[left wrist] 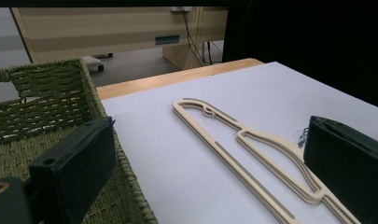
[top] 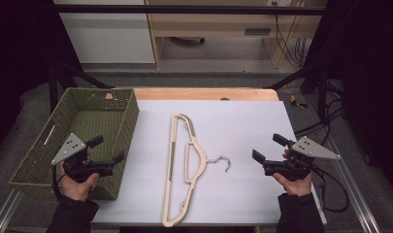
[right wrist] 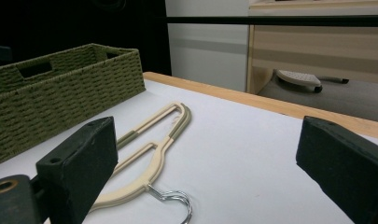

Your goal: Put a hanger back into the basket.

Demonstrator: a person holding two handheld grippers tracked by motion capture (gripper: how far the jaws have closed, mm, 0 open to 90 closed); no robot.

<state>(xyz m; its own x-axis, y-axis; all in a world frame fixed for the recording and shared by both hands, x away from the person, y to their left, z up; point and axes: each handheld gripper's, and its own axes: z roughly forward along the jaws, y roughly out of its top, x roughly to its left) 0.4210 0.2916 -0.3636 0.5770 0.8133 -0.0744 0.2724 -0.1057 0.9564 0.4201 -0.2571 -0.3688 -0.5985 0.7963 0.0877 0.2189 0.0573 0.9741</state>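
Starting at the left of the high view, we see a green woven basket (top: 36,160) standing on the bench (top: 242,121), its long side along the white sheet's left edge. Our left hand-held gripper (top: 106,149) hovers over the basket's lower right corner, jaws apart and holding nothing. At the middle of the frame a cream hanger (top: 177,170) lies flat on the white sheet, its long bar running from top to bottom and its metal hook (top: 222,161) pointing right. At the right of the frame, our right hand-held gripper (top: 268,148) hovers above the sheet's edge, jaws apart and bare, well apart from the hanger.
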